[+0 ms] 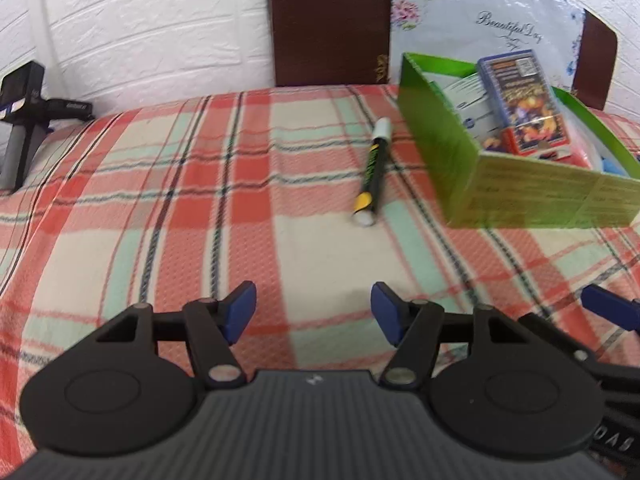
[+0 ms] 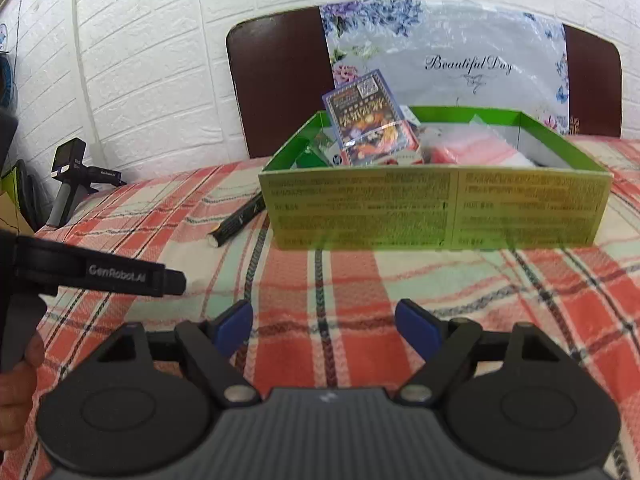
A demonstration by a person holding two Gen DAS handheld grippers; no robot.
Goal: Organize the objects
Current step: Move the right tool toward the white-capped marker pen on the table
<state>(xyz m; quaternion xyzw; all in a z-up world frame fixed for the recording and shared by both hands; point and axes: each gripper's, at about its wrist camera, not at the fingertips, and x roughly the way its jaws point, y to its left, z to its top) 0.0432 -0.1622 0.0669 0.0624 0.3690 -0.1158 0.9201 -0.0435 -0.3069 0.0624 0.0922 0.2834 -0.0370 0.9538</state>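
A black marker with a yellow band and white ends lies on the plaid cloth, just left of a green cardboard box. The box holds a blue and red card pack and other packets. My left gripper hovers over the cloth, short of the marker, open with nothing between its blue pads. In the right wrist view the green box stands straight ahead, with the marker at its left corner. My right gripper is open and empty, well short of the box.
A black camera on a stand sits at the far left table edge by the white brick wall. Brown chair backs and a floral plastic cover rise behind the table. A person's hand grips the left tool.
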